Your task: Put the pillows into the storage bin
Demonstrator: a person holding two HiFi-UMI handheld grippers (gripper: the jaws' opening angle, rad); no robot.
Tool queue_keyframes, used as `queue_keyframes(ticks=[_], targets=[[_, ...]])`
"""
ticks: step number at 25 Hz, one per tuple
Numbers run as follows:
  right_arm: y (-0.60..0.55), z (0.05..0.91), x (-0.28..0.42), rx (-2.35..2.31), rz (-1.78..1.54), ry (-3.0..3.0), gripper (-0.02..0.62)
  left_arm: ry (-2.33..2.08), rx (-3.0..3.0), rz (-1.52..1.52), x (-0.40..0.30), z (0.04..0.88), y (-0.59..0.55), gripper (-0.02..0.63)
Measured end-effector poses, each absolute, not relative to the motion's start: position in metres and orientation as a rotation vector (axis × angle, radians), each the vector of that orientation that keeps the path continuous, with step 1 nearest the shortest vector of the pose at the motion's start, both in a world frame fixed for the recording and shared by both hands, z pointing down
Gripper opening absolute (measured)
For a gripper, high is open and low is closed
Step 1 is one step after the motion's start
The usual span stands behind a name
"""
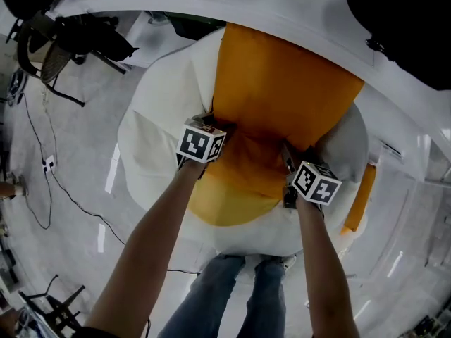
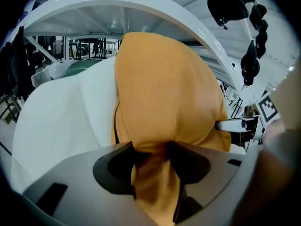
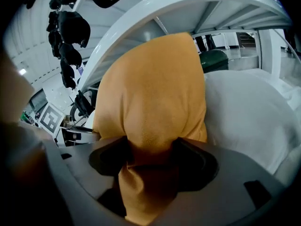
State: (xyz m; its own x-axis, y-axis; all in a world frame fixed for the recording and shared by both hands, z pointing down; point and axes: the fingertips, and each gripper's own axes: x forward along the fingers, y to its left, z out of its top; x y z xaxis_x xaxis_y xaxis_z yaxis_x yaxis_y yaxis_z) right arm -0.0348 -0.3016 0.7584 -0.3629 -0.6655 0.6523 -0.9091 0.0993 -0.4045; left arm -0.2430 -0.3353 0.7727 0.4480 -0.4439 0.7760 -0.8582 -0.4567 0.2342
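An orange pillow (image 1: 282,97) lies across a big white rounded bulk (image 1: 151,132); I cannot tell where white pillow ends and storage bin begins. My left gripper (image 1: 211,124) is shut on the pillow's near left edge. My right gripper (image 1: 287,152) is shut on its near right edge. In the left gripper view, orange fabric (image 2: 164,88) is bunched and pinched in the left gripper (image 2: 153,149), with white cloth (image 2: 61,121) to its left. The right gripper view shows the right gripper (image 3: 150,147) pinching the orange pillow (image 3: 155,93) the same way, beside a white pillow (image 3: 244,112).
A white curved rail (image 1: 282,20) arcs behind the pile. A black chair (image 1: 63,41) and floor cables (image 1: 49,182) are at the left. A narrow orange piece (image 1: 361,199) pokes out at the right. The person's legs (image 1: 232,287) stand against the near side.
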Motion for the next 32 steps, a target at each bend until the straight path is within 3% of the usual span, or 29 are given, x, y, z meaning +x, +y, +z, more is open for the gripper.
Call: queue_keyframes(ticks=[7,14,22,32], targets=[[-0.276,0.703,-0.027,1.582,1.031,-2.129,0.110,-1.085,2.044,0.906,-0.229,0.723,-0.307,0.110],[-0.242,0.623,0.030,1.712,1.000,-2.130,0.023,-1.073,2.040,0.750,-0.182,0.654,-0.247,0.071],[-0.149,0.591,0.155,1.838,1.008,-2.034,0.008,-0.983,2.099,0.722,-0.059,0.613,-0.171,0.055],[-0.064,0.591,0.373,2.068,1.033,-1.863,0.008,-0.771,2.234,0.758,0.166,0.609,-0.127,0.052]])
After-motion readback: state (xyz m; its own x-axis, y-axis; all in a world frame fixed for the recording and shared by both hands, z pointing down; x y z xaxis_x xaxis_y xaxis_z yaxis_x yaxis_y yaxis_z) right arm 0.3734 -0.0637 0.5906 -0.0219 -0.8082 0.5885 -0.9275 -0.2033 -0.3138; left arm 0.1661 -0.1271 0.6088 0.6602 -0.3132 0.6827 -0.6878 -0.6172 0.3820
